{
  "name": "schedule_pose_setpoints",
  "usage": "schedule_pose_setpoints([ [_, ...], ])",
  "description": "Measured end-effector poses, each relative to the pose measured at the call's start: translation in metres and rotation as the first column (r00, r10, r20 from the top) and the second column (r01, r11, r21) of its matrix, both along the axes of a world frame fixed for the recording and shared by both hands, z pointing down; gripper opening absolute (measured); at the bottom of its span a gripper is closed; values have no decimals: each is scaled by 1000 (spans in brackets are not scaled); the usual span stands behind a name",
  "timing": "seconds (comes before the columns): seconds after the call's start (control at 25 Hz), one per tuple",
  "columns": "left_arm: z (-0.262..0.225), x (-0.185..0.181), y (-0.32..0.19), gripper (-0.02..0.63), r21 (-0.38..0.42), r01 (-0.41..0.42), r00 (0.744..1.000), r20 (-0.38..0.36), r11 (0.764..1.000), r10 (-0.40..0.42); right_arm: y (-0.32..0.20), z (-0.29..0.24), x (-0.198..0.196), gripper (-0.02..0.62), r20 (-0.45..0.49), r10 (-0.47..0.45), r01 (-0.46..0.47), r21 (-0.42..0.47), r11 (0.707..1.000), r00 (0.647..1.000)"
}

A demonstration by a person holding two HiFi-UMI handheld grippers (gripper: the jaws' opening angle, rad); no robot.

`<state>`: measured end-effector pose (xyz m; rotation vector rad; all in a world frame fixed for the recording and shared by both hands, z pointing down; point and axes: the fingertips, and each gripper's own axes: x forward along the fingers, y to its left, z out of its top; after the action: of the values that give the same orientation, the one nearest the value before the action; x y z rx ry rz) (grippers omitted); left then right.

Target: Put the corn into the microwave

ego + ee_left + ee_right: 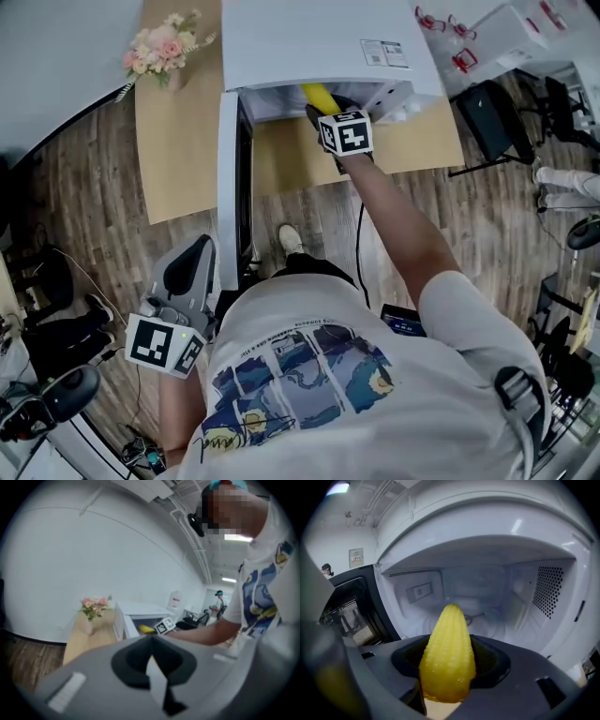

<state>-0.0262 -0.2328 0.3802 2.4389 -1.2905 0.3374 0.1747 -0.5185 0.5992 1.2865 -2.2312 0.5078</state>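
Pointing tip-first into the open microwave [487,550], the corn [447,653] runs lengthwise along the right gripper [319,111], whose 2 jaws clamp its thick end at the cavity mouth. Bare walls and floor lie ahead, with the door [347,606] swung left. The left gripper [187,267] hangs closed and empty.

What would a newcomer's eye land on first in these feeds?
The yellow corn cob, clamped in the right gripper's fingers, points into the open white microwave. Next comes the pink flower bouquet on the wooden tabletop left of it.
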Motion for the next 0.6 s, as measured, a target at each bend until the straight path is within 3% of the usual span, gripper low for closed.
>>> schedule_pose_setpoints([
  [0.32, 2, -25, 6, 8, -21, 124, 991, 44, 992, -123, -47, 16, -13, 249, -44, 1, 0, 24, 1000, 999],
  [0.6, 7, -31, 8, 8, -35, 174, 983, 73, 984, -171, -70, 24, -23, 249, -80, -4, 8, 46, 999, 997],
])
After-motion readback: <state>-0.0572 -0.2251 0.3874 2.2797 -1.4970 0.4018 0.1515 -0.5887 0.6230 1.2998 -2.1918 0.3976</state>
